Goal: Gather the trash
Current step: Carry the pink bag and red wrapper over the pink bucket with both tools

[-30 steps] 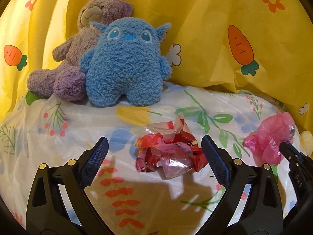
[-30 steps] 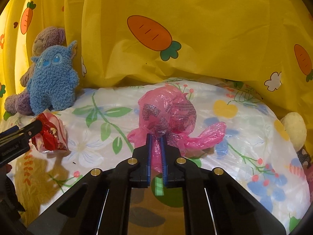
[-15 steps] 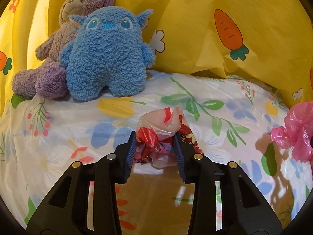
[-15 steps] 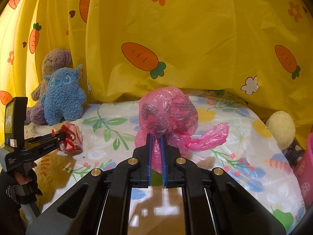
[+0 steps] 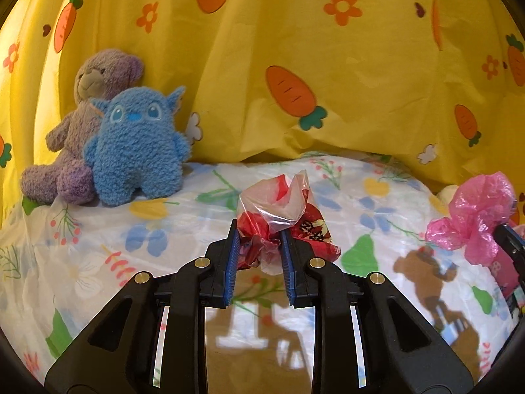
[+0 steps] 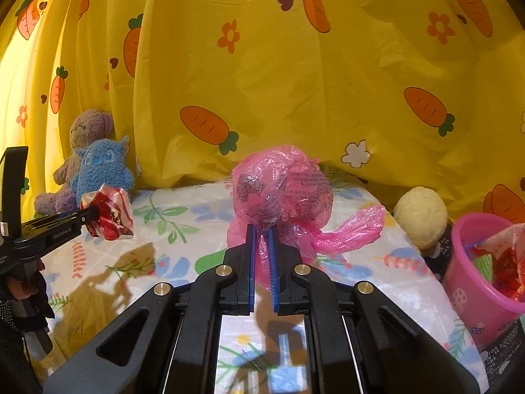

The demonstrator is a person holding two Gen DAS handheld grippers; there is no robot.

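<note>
- Left gripper [image 5: 257, 249]: jaws have just been closing, now clamped on the red wrapper wad [image 5: 283, 226].
- Right gripper [image 6: 261, 246]: jaws clamp the pink bag [image 6: 282, 190].
- Carry both steadily to the pink bin [image 6: 472, 272], lower right; release inside its rim.

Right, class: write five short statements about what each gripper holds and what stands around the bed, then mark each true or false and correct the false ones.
1. The left gripper grips a red crumpled wrapper. True.
2. The right gripper is empty. False: it pinches a pink plastic bag.
3. The blue plush toy sits in front of the purple teddy bear. True.
4. The pink bin is empty. False: it holds trash.
5. The curtain shows strawberries. False: carrots.
</note>
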